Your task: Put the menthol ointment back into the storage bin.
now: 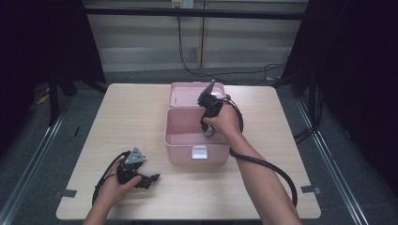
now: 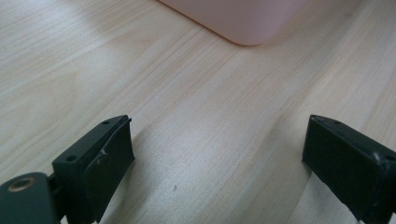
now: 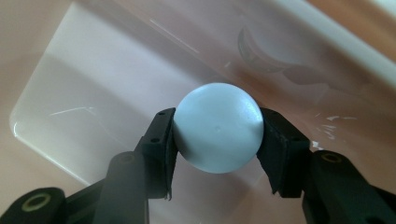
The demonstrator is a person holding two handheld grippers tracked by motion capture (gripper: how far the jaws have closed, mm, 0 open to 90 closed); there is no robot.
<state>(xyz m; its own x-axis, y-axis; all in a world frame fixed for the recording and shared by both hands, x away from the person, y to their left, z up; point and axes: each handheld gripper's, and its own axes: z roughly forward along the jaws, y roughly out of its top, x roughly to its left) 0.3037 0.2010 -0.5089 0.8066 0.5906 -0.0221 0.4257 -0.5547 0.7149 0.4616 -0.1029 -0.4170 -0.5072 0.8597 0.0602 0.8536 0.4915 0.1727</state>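
Observation:
A pink box (image 1: pixel 180 146) with its lid (image 1: pixel 180 93) swung back stands in the middle of the table. My right gripper (image 1: pixel 208 131) reaches down into it, shut on a pale blue ball (image 3: pixel 218 127) that sits between both jaws just above the box's pink floor (image 3: pixel 84 107). In the high view the ball is mostly hidden by the hand. My left gripper (image 1: pixel 155 178) rests low near the table's front left, open with nothing between its fingers (image 2: pixel 105 158), pointing toward a corner of the box (image 2: pixel 243 23).
The light wood table (image 1: pixel 141 117) has bare room left of the box and along the front. Two tape marks (image 1: pixel 69 192) sit at the front corners. Cables trail from both grippers; the right one loops over the table's front right (image 1: pixel 281 176).

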